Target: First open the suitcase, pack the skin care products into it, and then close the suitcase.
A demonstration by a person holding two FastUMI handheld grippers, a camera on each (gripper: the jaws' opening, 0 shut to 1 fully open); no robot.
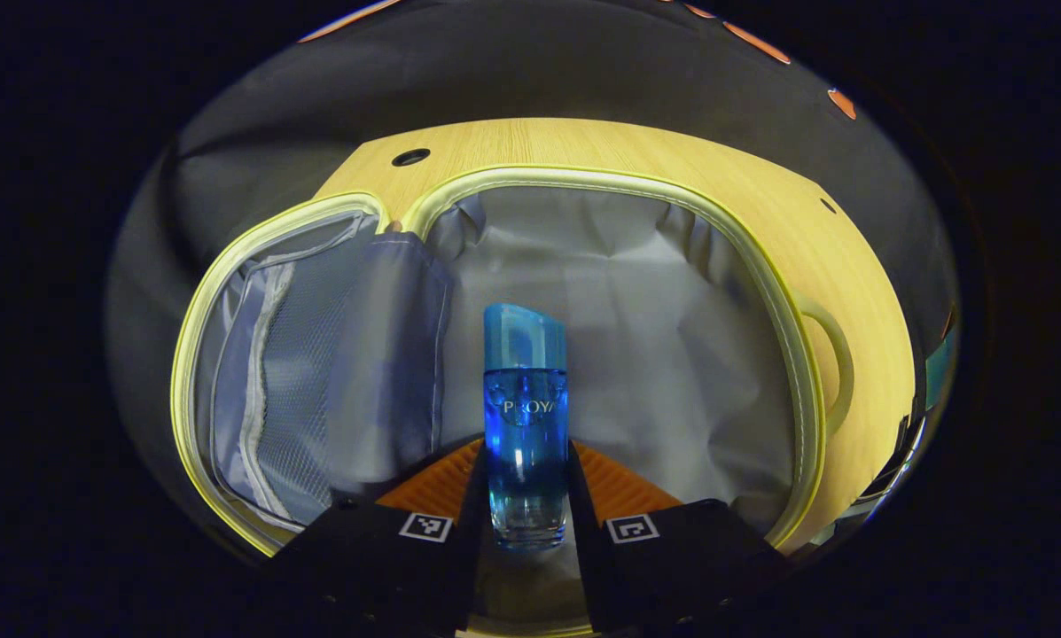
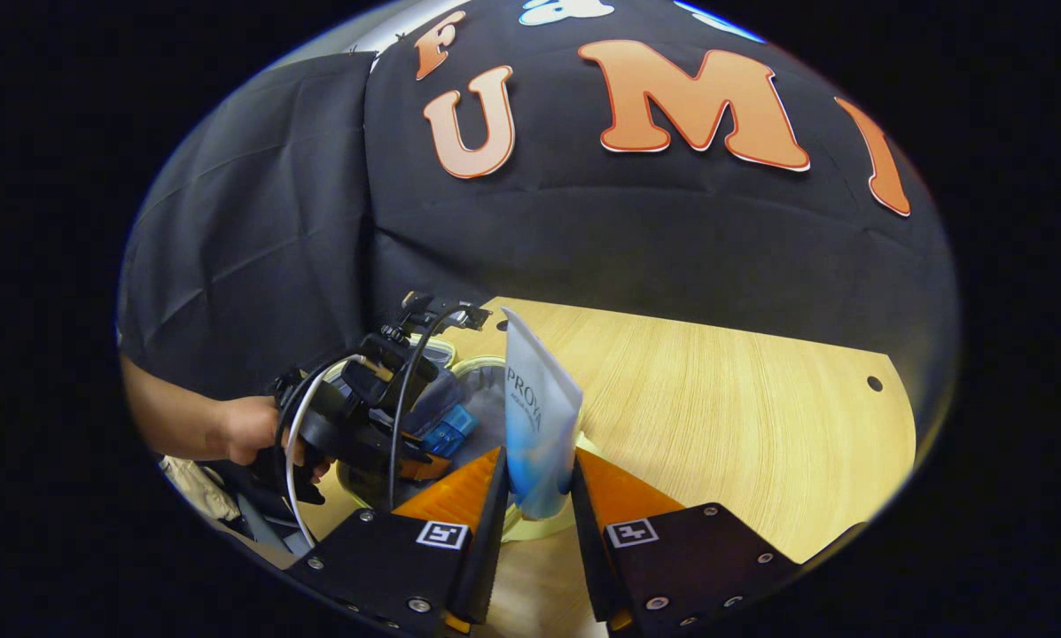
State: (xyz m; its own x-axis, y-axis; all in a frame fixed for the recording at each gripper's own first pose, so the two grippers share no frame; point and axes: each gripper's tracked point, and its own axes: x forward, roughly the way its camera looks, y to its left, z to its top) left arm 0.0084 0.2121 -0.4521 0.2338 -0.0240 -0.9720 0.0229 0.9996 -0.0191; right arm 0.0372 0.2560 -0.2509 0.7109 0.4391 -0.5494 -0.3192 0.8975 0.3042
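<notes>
The wooden table [image 1: 583, 146] is carrying the open suitcase [image 1: 787, 354], whose grey lining is spreading from 9 to 3 o'clock in the left gripper view, with a mesh pocket [image 1: 291, 372] at 9 o'clock. The left gripper [image 1: 526, 496] is pressing both fingers on a blue bottle [image 1: 525, 416], which is standing over the lining at 6 o'clock. In the right gripper view, the right gripper [image 2: 539, 496] is squeezing a white-and-blue tube [image 2: 539, 425] at 6 o'clock; a hand [image 2: 251, 430] is holding the other gripper at 8 o'clock.
</notes>
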